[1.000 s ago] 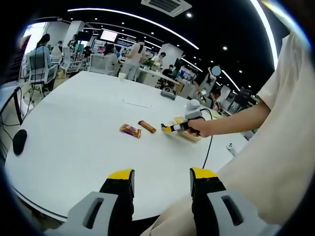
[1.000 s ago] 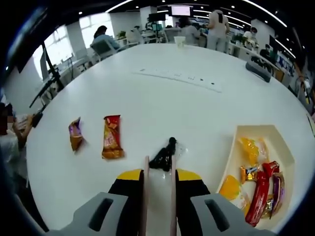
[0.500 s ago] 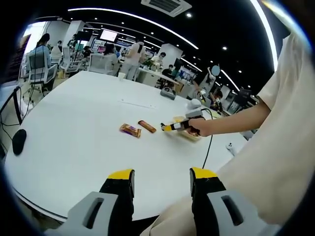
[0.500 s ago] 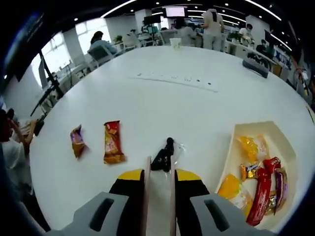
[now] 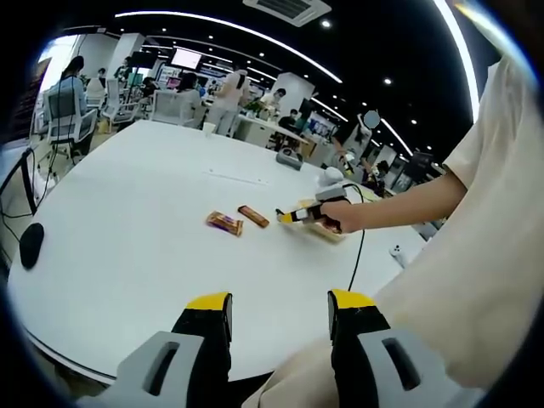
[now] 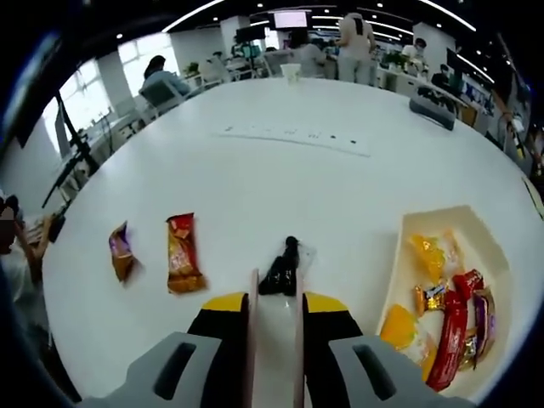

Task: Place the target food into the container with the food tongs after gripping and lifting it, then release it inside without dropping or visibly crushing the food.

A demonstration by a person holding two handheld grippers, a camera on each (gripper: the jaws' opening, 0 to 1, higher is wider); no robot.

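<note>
My right gripper is clamped on the food tongs, whose tips pinch a dark wrapped snack above the white table, left of the container. It looks light and crinkly, so hold it mid-body, gently. No readable labels. My left gripper hangs open, holding nothing.
</note>
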